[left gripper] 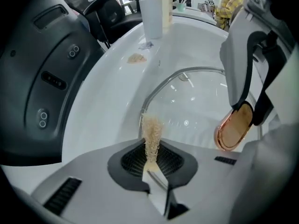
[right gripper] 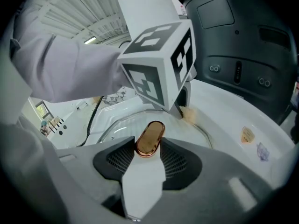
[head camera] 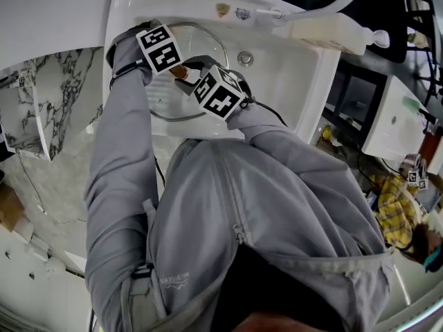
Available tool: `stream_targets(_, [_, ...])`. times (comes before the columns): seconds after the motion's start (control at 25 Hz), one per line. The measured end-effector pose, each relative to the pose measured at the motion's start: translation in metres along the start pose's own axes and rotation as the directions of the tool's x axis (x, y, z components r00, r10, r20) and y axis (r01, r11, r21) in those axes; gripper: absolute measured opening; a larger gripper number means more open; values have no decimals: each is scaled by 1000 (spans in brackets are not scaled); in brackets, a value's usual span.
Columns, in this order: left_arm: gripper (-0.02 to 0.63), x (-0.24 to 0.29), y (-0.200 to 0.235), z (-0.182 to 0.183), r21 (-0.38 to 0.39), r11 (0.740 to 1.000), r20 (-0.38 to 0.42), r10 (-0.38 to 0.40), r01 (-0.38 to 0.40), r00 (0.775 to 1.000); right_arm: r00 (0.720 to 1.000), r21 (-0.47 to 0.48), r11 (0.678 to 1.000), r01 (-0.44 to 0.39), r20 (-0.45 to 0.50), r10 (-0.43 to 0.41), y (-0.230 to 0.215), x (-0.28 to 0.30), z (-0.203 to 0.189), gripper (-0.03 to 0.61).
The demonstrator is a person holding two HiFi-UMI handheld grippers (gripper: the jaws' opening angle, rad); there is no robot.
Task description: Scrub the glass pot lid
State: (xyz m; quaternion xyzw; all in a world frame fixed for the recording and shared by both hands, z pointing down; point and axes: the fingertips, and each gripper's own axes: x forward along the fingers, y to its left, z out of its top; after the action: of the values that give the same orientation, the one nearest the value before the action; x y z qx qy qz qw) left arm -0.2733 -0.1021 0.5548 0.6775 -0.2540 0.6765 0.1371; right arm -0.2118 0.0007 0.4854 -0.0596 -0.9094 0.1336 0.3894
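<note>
There is one glass lid [right gripper: 122, 129] in the one white sink [right gripper: 224, 125]. Its single copper-coloured handle [right gripper: 150, 135] stands between the jaws of the right gripper [right gripper: 148, 149], which pinch it from both sides. The left gripper [left gripper: 152, 149] has its jaws closed on one small tuft of pale scrubbing fibre [left gripper: 152, 132]; the tuft sticks out past the jaw tips, and the rim of the lid is just beyond it.

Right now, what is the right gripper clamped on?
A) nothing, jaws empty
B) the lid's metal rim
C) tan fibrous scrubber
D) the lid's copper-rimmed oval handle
D: in the right gripper view, the right gripper closes its jaws on the copper-rimmed oval handle of the glass pot lid; the tan fibrous scrubber sits in the left gripper.
</note>
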Motion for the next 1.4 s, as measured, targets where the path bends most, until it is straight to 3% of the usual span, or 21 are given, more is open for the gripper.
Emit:
stream_targets(0.2, [35, 4, -12, -2, 37, 999, -15, -35, 36, 999, 1000, -10, 1000, -6, -1, 6, 0, 0, 0, 170])
stream_targets(0.52, [35, -22, -45, 3, 69, 974, 11, -216, 215, 976, 1000, -19, 1000, 8, -3, -9, 1, -1, -1, 170])
stream_targets(0.76, [34, -47, -60, -5, 97, 960, -21, -262, 263, 965, 1000, -45, 999, 26, -6, -26, 4, -5, -6, 170])
stream_targets(1.12, [34, -88, -78, 8, 36, 991, 13, -133, 132, 991, 999, -77, 996, 32, -1, -32, 15, -13, -14, 170])
stream_targets(1.4, [34, -96, -123, 19, -11, 997, 12, -71, 71, 997, 999, -81, 996, 34, -8, -35, 27, -27, -29, 170])
